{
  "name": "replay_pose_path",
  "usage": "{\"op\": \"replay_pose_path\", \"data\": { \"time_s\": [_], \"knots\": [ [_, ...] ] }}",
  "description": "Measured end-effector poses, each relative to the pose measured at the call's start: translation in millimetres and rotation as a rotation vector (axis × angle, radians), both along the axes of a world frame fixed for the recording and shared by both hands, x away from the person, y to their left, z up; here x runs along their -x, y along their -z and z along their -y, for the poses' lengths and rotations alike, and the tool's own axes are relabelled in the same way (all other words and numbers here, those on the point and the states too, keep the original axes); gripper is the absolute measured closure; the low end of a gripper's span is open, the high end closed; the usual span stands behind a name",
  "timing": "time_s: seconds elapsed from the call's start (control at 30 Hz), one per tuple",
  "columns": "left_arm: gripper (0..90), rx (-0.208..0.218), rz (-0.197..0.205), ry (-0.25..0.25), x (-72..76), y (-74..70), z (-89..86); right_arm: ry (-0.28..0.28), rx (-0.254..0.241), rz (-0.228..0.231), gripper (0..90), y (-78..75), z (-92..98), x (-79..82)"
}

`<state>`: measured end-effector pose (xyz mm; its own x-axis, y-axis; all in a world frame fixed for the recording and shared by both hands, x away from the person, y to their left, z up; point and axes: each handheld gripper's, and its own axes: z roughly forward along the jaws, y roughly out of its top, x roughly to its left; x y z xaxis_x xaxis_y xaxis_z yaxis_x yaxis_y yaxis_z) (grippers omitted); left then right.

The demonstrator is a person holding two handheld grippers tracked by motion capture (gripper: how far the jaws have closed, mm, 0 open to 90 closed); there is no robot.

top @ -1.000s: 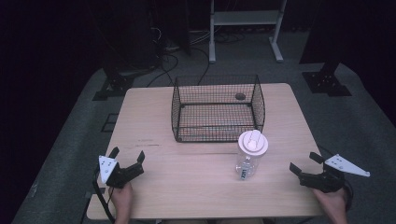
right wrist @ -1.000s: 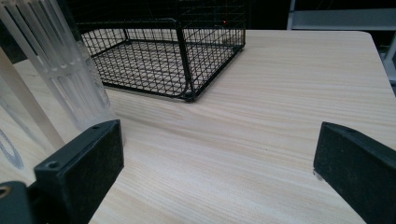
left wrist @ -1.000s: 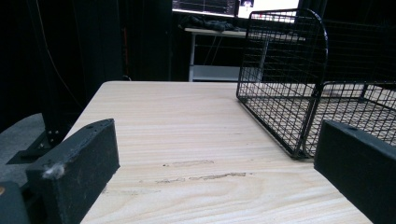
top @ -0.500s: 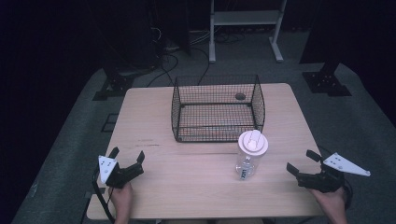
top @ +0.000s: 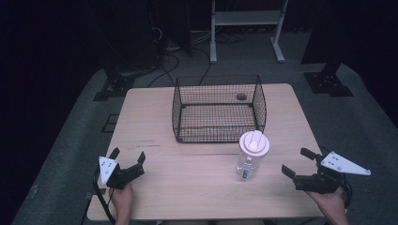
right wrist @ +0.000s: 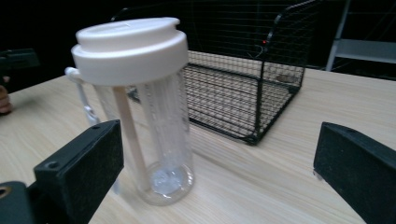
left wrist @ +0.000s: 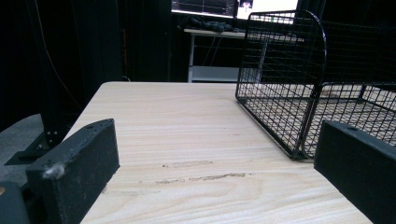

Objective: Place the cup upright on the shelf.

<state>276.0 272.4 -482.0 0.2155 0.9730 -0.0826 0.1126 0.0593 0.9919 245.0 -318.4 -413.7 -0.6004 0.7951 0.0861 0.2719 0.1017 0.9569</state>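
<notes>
A clear plastic bottle [top: 252, 157] with a white lid stands upright on the wooden table [top: 155, 117], just in front of the right front corner of a black wire basket [top: 218, 110]. My right gripper [top: 295, 161] is open, low over the table and a short way right of the bottle. In the right gripper view the bottle [right wrist: 140, 107] stands close ahead beside the left jaw, not between the jaws, with the basket [right wrist: 243, 84] behind it. My left gripper [top: 127, 153] is open near the front left edge, its jaws empty and facing the basket [left wrist: 289, 84].
A small dark round spot [top: 241, 97] shows at the basket's back right. The other hand's gripper [right wrist: 16, 58] appears far left in the right gripper view. Bare table lies between the two grippers. A white stand [top: 246, 21] and dark equipment stand beyond the far edge.
My right gripper has edged left toward the bottle. The left gripper, bottle and basket have stayed where they were.
</notes>
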Motion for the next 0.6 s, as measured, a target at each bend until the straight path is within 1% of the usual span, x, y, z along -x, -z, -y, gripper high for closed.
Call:
{"op": "replay_pose_path", "data": {
  "time_s": [0.07, 0.1, 0.17, 0.23, 0.6],
  "knots": [
    [0.0, -0.001, 0.000, 0.002, -0.1, 0.0, 0.0, -0.018, -0.018, -0.001, 0.8, -2.2, -3.5, 0.3],
    [0.0, -0.001, 0.000, 0.002, -0.1, 0.0, 0.0, -0.018, -0.018, -0.001, 0.8, -2.2, -3.5, 0.3],
    [0.0, -0.004, 0.001, 0.002, -0.1, -0.1, 0.5, -0.041, -0.022, 0.010, 0.7, -6.4, -10.0, 1.9],
    [0.0, -0.005, 0.001, 0.002, -0.1, -0.1, 0.6, -0.051, -0.015, 0.017, 0.8, -9.1, -14.5, 2.9],
    [0.0, -0.001, 0.002, -0.001, -0.1, -0.1, 0.0, -0.104, 0.006, 0.028, 0.8, -17.6, -35.9, 2.1]
  ]
}}
